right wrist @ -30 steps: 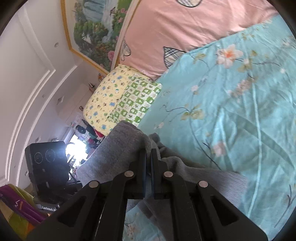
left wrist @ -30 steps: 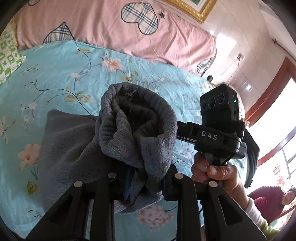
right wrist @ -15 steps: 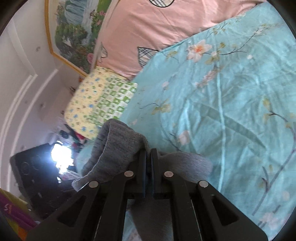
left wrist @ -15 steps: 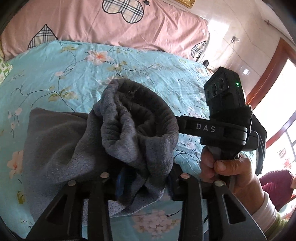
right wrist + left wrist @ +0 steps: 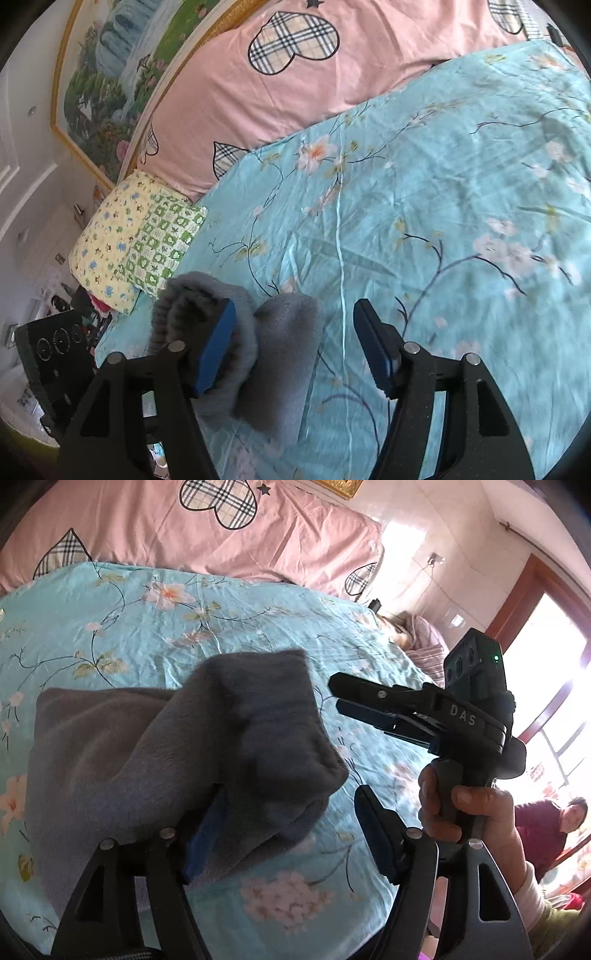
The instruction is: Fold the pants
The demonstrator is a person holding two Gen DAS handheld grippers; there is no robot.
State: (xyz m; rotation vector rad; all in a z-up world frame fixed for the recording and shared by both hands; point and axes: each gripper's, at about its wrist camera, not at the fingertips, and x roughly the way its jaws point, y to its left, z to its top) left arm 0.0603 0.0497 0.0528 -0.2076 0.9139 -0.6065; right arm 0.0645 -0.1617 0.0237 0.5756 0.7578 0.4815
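The grey knit pants [image 5: 147, 753] lie folded on the light blue flowered bed sheet [image 5: 184, 627]. In the left wrist view my left gripper [image 5: 291, 834] is open; the top fold drapes over its left finger, the right finger is free. My right gripper shows there from the side [image 5: 336, 694], off the cloth. In the right wrist view my right gripper [image 5: 295, 350] is open; the pants' ribbed end [image 5: 236, 354] lies by its left pad, not clamped.
A pink quilt with plaid hearts [image 5: 192, 535] lies along the head of the bed. A yellow and green patterned pillow [image 5: 136, 232] sits at the bed's left. A seated person [image 5: 543, 827] is by the bright window at the right.
Both grippers opened and let go of the pants' end. The raised bunched fold dropped flatter onto the lower layer. My right gripper drew back to the right.
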